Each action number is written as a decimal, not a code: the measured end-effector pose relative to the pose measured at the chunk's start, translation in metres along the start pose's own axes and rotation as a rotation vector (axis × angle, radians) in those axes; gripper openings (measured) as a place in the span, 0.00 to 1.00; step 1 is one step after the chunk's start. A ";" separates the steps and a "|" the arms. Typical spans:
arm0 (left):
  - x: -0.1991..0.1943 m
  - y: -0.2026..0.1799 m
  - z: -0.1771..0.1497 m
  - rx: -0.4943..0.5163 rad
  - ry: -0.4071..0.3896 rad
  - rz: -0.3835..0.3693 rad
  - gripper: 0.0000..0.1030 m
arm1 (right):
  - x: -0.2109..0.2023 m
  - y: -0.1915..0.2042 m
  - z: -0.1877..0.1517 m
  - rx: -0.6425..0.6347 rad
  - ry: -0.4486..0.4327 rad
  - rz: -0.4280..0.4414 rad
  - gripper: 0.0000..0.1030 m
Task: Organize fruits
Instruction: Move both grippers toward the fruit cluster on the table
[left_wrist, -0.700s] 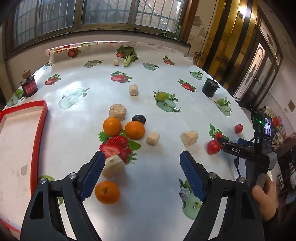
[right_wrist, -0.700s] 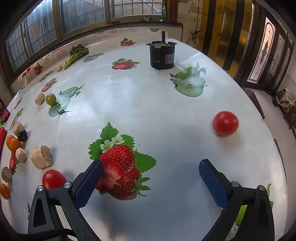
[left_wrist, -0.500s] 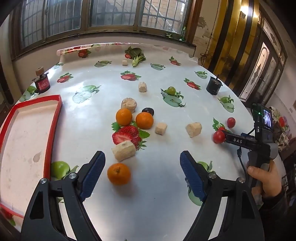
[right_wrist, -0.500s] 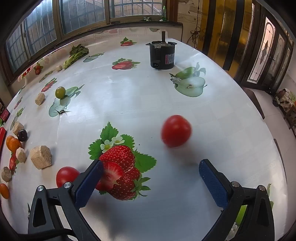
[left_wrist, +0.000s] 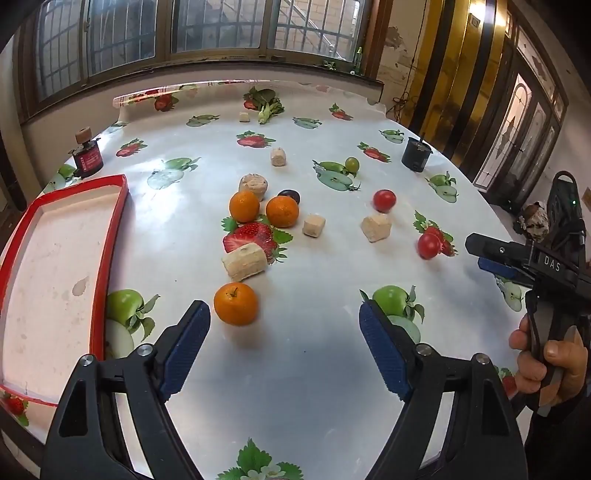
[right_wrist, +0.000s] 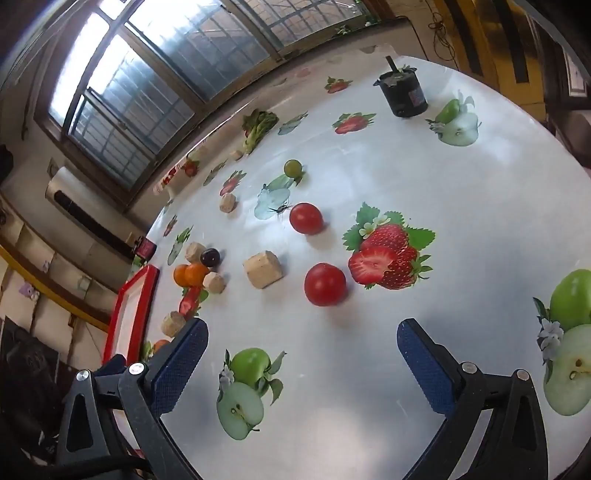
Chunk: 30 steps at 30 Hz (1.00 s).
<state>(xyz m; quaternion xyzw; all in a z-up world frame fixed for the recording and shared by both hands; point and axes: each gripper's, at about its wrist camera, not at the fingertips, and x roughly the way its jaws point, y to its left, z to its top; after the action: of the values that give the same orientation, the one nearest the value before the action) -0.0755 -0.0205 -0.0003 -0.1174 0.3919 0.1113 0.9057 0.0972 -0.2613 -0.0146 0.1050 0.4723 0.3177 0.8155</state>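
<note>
My left gripper (left_wrist: 284, 347) stands open over the table, nothing between its blue pads. An orange (left_wrist: 235, 303) lies just beyond its left finger. Two more oranges (left_wrist: 244, 206) (left_wrist: 282, 211) and a dark plum (left_wrist: 289, 195) sit farther back. Two red tomatoes (left_wrist: 384, 200) (left_wrist: 429, 246) lie to the right, and a green grape (left_wrist: 352, 163) farther off. My right gripper (right_wrist: 301, 363) is open and empty, with one tomato (right_wrist: 325, 284) just ahead of it and the other tomato (right_wrist: 306, 218) beyond. The red-rimmed tray (left_wrist: 114, 236) lies at the left.
Several beige cork blocks (left_wrist: 244, 261) (left_wrist: 376, 227) are scattered among the fruit. A black canister (left_wrist: 416, 155) stands at the far right, a red-labelled jar (left_wrist: 87, 158) at the far left, leafy greens (left_wrist: 266, 104) at the back. A person's hand (left_wrist: 546, 362) holds the right gripper's handle.
Both grippers have pulled back, widening the views, and the right view has tilted. The loose tomato rolled left across the table and now rests near the other tomato.
</note>
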 end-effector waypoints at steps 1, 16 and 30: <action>-0.002 0.001 0.000 0.006 0.003 0.006 0.81 | -0.004 0.007 -0.002 -0.045 -0.014 -0.020 1.00; -0.016 0.029 -0.019 0.030 0.015 0.077 0.81 | -0.011 0.074 -0.026 -0.527 0.027 -0.216 1.00; -0.013 0.027 -0.021 0.066 -0.015 0.166 0.81 | 0.001 0.095 -0.029 -0.608 0.034 -0.167 1.00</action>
<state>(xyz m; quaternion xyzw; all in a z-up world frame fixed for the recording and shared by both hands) -0.1066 -0.0029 -0.0079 -0.0539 0.3971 0.1737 0.8996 0.0338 -0.1910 0.0142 -0.1879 0.3763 0.3781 0.8247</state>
